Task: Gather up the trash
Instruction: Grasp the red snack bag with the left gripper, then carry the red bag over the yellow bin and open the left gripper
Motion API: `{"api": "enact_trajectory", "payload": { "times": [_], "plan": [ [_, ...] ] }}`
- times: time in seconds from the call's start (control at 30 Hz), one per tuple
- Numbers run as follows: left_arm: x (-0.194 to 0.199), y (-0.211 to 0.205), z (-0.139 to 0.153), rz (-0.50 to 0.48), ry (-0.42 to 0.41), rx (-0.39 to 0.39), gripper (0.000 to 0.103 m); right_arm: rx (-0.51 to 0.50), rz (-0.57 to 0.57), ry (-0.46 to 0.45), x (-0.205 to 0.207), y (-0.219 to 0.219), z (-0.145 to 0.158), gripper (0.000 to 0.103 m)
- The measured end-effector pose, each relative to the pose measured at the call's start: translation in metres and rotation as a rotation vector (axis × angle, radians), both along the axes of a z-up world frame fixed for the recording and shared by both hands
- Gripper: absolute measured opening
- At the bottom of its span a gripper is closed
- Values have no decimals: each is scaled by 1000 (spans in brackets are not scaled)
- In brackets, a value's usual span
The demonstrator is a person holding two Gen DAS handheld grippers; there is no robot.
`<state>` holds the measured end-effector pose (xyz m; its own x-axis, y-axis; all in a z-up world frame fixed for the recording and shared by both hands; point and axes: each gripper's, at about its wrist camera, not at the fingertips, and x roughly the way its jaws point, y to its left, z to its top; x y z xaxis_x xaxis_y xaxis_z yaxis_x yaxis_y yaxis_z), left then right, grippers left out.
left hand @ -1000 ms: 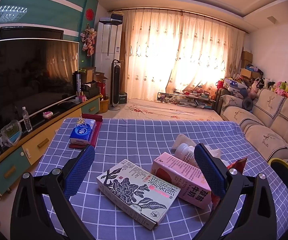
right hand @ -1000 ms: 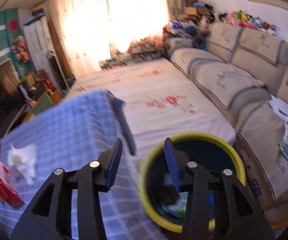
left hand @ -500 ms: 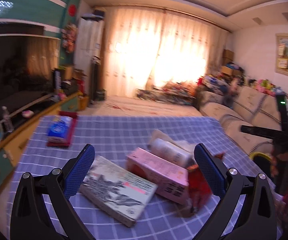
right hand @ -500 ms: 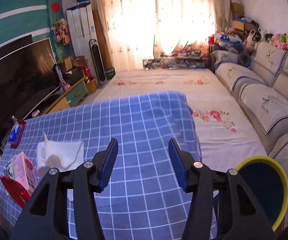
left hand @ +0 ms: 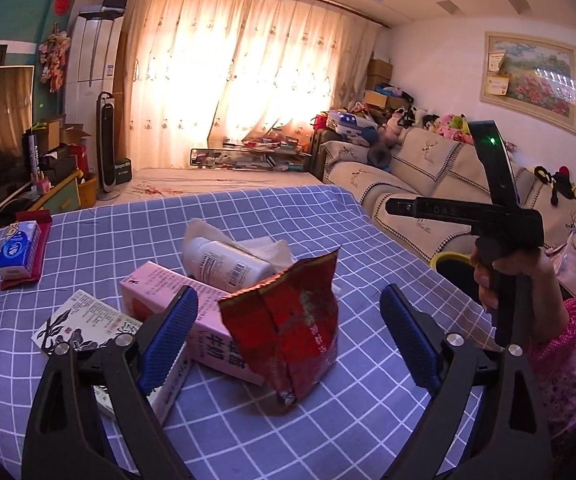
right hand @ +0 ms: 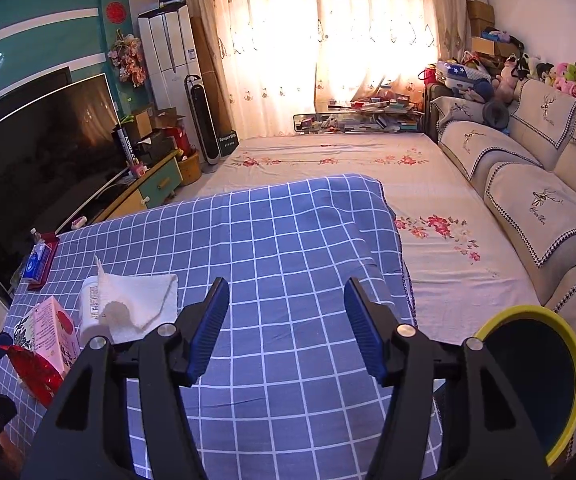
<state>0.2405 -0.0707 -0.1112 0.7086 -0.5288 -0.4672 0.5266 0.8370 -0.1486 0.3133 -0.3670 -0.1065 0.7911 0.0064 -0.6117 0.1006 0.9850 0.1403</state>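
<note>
A crumpled red foil bag [left hand: 288, 324] stands on the blue checked tablecloth [left hand: 248, 216], between the open jaws of my left gripper [left hand: 288, 336]. Behind it lie a pink carton [left hand: 176, 300], a white bottle [left hand: 224, 264] on a white tissue [left hand: 264, 246], and a flower-print box [left hand: 76, 324]. My right gripper [right hand: 286, 328] is open and empty above bare cloth. The bag [right hand: 34, 372], carton [right hand: 54, 332], bottle [right hand: 90, 308] and tissue [right hand: 144, 300] lie to its left. The yellow-rimmed bin [right hand: 528, 380] stands off the table's right edge, and also shows in the left wrist view [left hand: 448, 258].
A blue tissue pack [left hand: 18, 250] on a red book lies at the table's far left. A sofa [right hand: 528, 184] runs along the right, a TV [right hand: 36, 152] and cabinet along the left. The right hand and its gripper handle [left hand: 500, 240] are at the table's right edge.
My left gripper has moved right and forward, so the red bag now sits between its jaws. My right gripper swung from over the bin back above the table.
</note>
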Motion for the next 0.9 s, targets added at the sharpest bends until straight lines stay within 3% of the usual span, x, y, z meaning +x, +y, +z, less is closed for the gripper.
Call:
{"api": "enact_trajectory", "payload": {
  "times": [0.13, 0.23, 0.3, 0.37, 0.5, 0.7, 0.9],
  "plan": [
    [3, -4, -3, -14, 9, -5, 69, 2, -3, -3, -1, 1, 0, 57],
    [1, -7, -6, -26, 25, -1, 49, 2, -3, -1, -1, 1, 0, 57],
    [3, -10, -8, -42, 42, -1, 25, 2, -3, -2, -1, 1, 0, 57],
    [3, -13, -11, -58, 52, 7, 10, 3, -4, -1, -1, 1, -1, 57],
    [0, -17, -12, -96, 52, 2, 4, 5, -5, -1, -1, -1, -1, 57],
    [-4, -25, -5, -113, 65, 6, 4, 11, -25, -31, -5, -7, 6, 57],
    [-12, -51, 9, -176, 79, 10, 4, 39, -103, -107, -31, -40, 35, 59]
  ]
}}
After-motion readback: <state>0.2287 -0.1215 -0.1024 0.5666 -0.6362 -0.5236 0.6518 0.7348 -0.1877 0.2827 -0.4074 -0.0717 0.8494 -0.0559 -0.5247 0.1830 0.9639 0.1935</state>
